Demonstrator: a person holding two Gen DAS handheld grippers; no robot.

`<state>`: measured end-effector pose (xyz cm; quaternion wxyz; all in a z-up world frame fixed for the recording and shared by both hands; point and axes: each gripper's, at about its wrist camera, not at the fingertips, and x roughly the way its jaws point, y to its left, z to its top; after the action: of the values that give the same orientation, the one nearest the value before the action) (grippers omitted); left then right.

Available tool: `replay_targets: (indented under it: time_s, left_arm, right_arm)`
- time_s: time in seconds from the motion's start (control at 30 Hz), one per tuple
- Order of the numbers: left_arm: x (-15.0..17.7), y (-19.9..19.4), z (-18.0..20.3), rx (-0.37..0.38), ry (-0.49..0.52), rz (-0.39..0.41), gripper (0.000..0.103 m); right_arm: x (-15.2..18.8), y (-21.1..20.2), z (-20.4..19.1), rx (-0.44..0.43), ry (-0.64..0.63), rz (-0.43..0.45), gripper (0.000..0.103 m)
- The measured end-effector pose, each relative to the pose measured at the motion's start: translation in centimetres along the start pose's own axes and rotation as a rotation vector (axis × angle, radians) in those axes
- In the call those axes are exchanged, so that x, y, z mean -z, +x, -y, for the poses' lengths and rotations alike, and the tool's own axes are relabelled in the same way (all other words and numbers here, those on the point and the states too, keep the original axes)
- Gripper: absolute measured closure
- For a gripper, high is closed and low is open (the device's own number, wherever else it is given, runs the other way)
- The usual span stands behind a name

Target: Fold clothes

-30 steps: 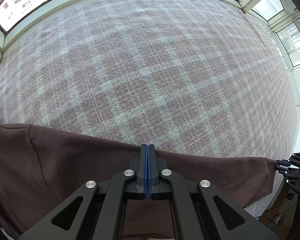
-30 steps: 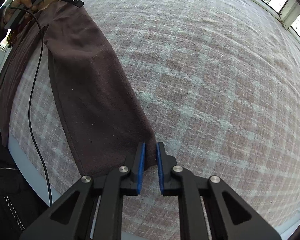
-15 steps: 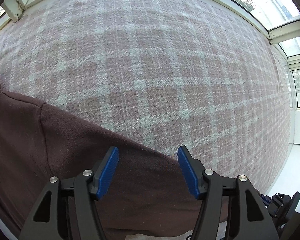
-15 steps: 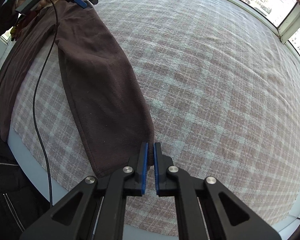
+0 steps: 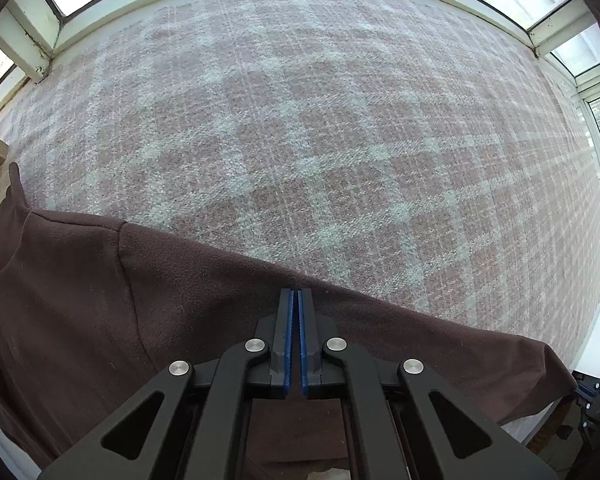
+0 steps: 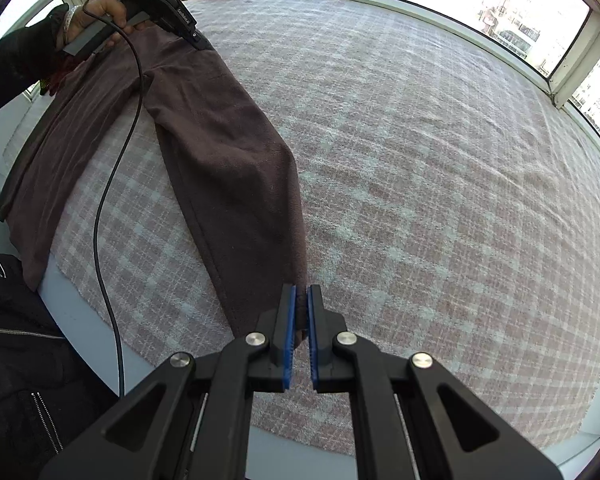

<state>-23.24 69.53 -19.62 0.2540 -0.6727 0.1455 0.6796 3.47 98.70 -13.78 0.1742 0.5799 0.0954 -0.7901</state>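
Garment: I see a dark brown fleece garment (image 6: 220,152) lying along the near edge of the table, one sleeve stretched toward the right gripper.
Surface: pink-and-white plaid woven cloth (image 5: 320,140) covers the table.
Left gripper (image 5: 295,300): my blue pads are nearly together on the sleeve's upper edge; whether fabric is pinched between them I cannot tell.
Right gripper (image 6: 302,294): narrow, clamping the sleeve's cuff end between the pads.
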Motion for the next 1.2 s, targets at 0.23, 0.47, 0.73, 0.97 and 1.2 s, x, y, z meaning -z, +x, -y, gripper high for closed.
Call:
replay_targets:
  time_s: [0.23,0.47,0.73,0.97,1.2]
  left_arm:
    - [-0.4,-1.8,-1.0,0.063,-0.031,0.037,0.099]
    - [1.5,-8.2,-5.7,0.109,0.007,0.097,0.096]
    - [7.5,-14.4,-15.0,0.198,0.028,0.127,0.082]
    - [15.8,-13.7,-22.0,0.251,-0.018,0.137,0.069]
    - [15.9,-7.4,-23.0,0.265,-0.012,0.1,0.069]
  right_arm:
    - [-3.1,-0.5,-3.0,-0.101,0.056,0.136,0.097]
    - [-4.6,-3.3,-9.2,-0.228,0.081,0.223,0.097]
    - [-6.6,-6.2,-22.6,-0.373,0.039,0.289,0.097]
    - [-8.1,-4.5,-41.2,-0.47,-0.13,0.19,0.097]
    - [-6.7,7.4,-48.0,-0.282,-0.169,-0.067,0.097]
